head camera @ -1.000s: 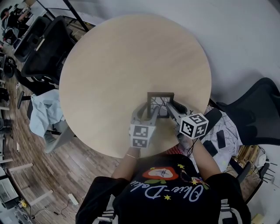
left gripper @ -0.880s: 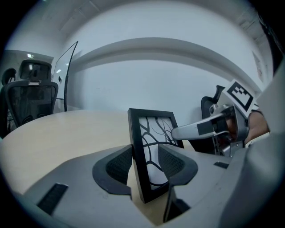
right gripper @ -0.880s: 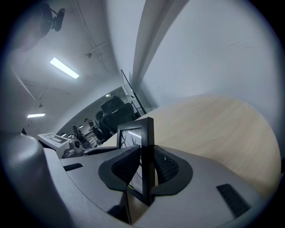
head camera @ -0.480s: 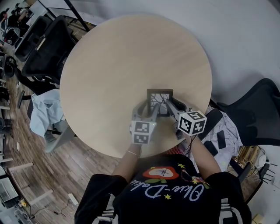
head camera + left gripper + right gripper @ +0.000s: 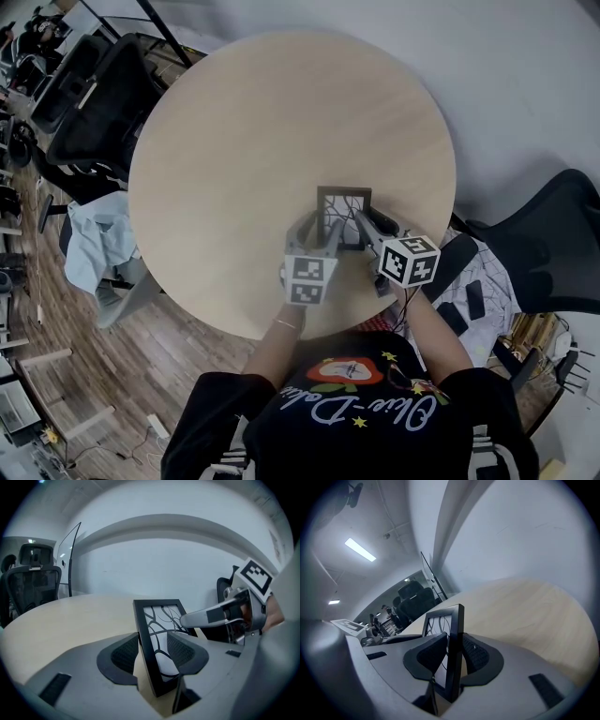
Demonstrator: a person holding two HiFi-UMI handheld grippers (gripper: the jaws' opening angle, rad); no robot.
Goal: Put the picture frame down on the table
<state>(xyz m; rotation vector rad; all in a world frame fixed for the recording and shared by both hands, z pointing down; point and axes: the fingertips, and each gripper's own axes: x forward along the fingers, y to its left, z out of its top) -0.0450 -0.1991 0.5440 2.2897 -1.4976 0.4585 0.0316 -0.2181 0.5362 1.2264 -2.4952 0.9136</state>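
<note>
A small black picture frame [image 5: 343, 208] with a black-branch pattern on white stands nearly upright over the near right part of the round wooden table [image 5: 262, 122]. My left gripper [image 5: 324, 234] is shut on the frame's left side [image 5: 157, 634], with a pad on either face. My right gripper [image 5: 364, 225] is shut on the right edge [image 5: 453, 644], which runs straight up between its pads. The right gripper [image 5: 220, 613] also shows reaching in from the right in the left gripper view. The frame's bottom edge is hidden, so I cannot tell if it touches the tabletop.
Black office chairs [image 5: 94, 103] stand at the table's back left, and pale cloth [image 5: 94, 234] is draped on a seat at the left. Another black chair [image 5: 553, 234] and a seat with small items [image 5: 478, 281] are at the right. Wood floor lies below left.
Both grippers and the frame have shifted slightly farther onto the table, away from the person. The grip is unchanged.
</note>
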